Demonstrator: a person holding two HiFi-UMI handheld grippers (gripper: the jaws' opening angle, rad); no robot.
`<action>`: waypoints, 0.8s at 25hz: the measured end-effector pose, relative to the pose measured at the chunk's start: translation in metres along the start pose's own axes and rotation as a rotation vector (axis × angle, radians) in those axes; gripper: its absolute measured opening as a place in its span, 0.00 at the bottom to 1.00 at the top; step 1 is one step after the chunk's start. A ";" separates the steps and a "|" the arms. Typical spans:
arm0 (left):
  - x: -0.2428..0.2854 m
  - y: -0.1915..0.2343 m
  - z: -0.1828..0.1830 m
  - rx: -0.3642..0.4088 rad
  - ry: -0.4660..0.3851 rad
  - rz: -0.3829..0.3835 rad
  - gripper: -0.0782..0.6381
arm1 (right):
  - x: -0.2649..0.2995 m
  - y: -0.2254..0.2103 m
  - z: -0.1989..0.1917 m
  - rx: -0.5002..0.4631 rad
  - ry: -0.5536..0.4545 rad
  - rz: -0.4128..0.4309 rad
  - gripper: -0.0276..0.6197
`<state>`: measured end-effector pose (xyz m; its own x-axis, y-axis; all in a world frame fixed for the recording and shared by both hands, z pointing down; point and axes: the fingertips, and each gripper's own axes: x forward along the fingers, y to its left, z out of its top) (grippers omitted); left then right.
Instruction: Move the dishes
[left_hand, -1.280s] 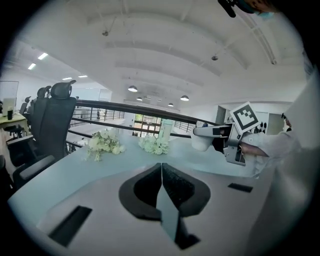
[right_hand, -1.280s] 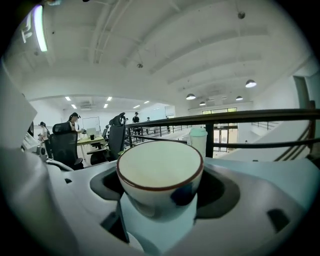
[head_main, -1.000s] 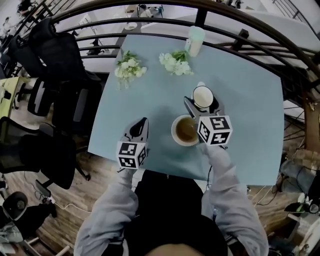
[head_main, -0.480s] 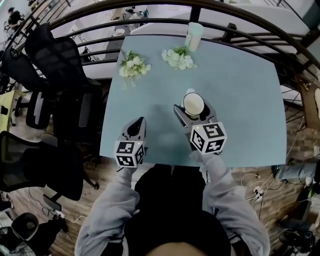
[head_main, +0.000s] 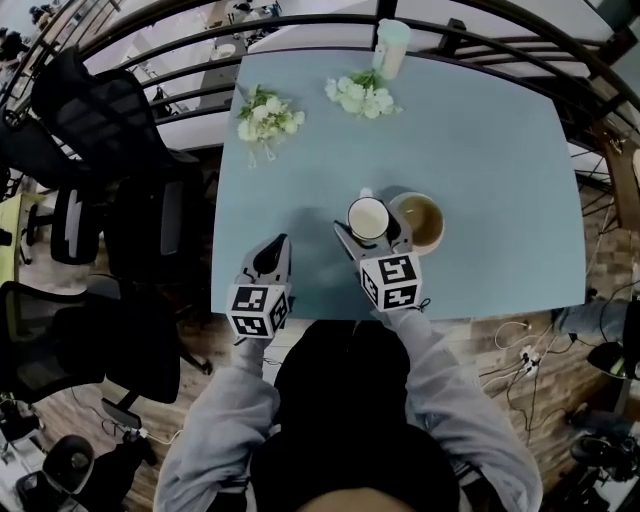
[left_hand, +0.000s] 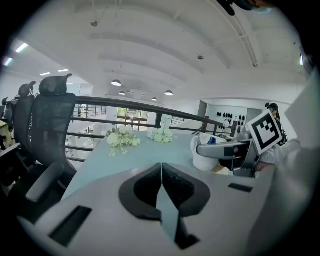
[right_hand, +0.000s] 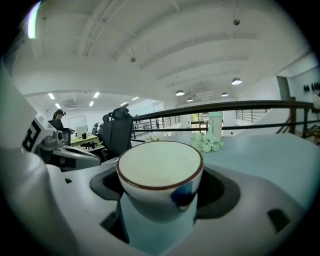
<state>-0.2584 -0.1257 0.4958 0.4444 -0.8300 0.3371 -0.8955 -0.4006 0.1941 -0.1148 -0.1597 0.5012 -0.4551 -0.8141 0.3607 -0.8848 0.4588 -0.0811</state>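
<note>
Blue counter (head_main: 480, 150): dishes lie at its near middle. Right tool (head_main: 370, 228): jaws wide, clamped on the cup's sides. Left tool (head_main: 272, 257): jaws together, empty. Bowl (head_main: 418, 222): just right of the cup. White cup (head_main: 368, 218): upright.

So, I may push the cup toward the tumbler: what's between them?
A bunch of white flowers, lying close to the tumbler; from there to the cup the table is bare. The head view shows it.
</note>
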 end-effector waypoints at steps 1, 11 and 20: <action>-0.001 0.002 -0.004 -0.003 0.009 0.003 0.13 | 0.003 0.001 -0.006 -0.001 0.008 -0.005 0.68; 0.001 0.016 -0.026 -0.006 0.040 0.026 0.13 | 0.034 0.002 -0.043 -0.054 0.038 -0.055 0.68; 0.001 0.016 -0.038 -0.032 0.075 0.036 0.13 | 0.046 0.004 -0.046 -0.051 0.030 -0.053 0.68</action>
<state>-0.2708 -0.1180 0.5347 0.4140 -0.8118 0.4118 -0.9100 -0.3579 0.2094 -0.1342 -0.1786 0.5604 -0.4040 -0.8270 0.3910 -0.9010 0.4336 -0.0138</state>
